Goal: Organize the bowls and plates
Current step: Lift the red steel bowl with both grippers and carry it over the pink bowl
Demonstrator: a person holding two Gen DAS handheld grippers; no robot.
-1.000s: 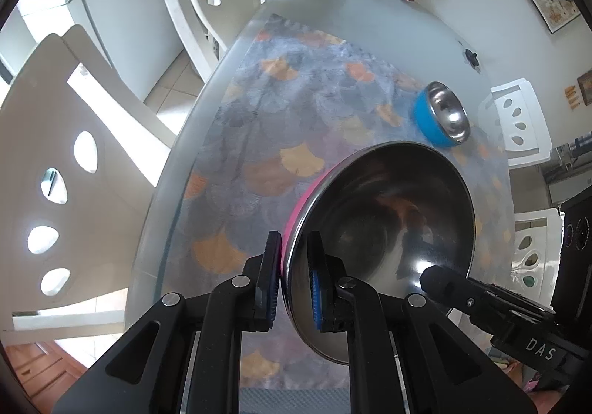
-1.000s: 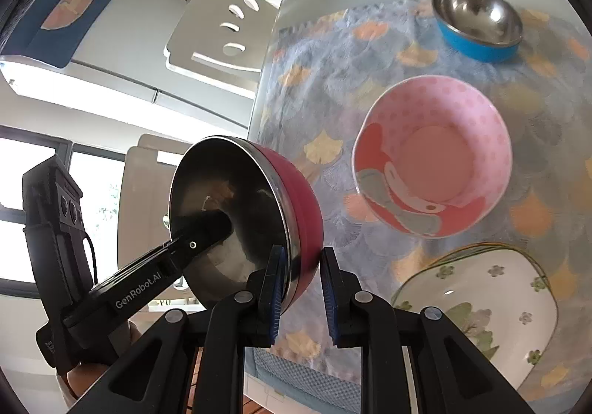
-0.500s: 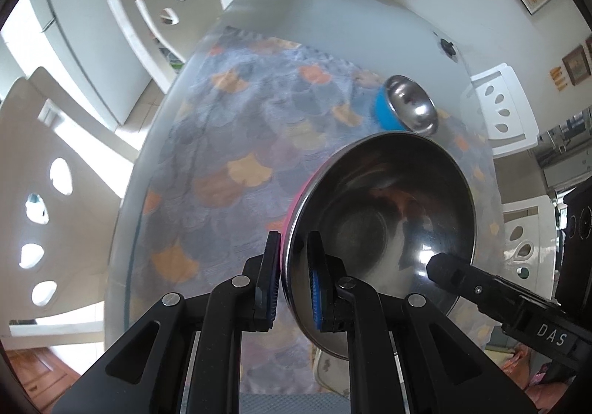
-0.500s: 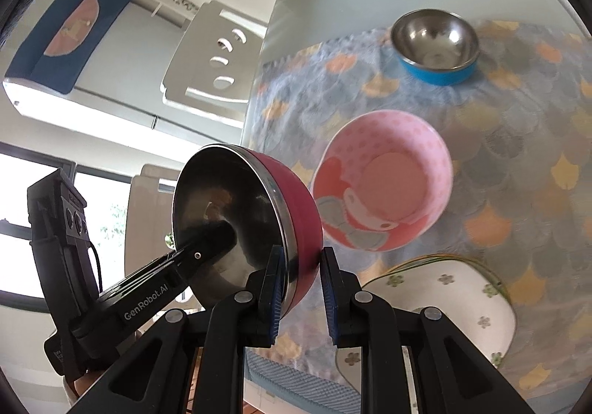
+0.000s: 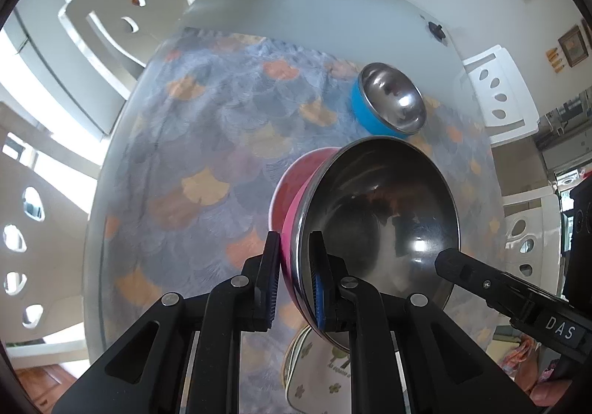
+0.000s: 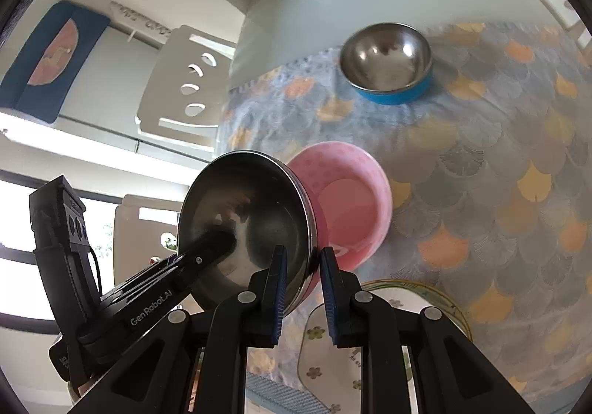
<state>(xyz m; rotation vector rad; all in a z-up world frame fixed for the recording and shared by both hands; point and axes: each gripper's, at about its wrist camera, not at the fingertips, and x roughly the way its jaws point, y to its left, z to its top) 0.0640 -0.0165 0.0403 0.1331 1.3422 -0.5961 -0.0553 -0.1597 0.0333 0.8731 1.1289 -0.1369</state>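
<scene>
Here the left gripper (image 5: 294, 277) and right gripper (image 6: 303, 288) each clamp opposite rims of the pink-walled steel bowl (image 5: 377, 229), tilted in mid-air above the pink ceramic bowl (image 6: 351, 206) on the desk (image 5: 314, 17), apparently for nesting.

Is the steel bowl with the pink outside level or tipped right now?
Tipped. The steel bowl hangs on edge above the pink bowl, its opening turned sideways, its rim pinched by the left gripper and right gripper.
</scene>
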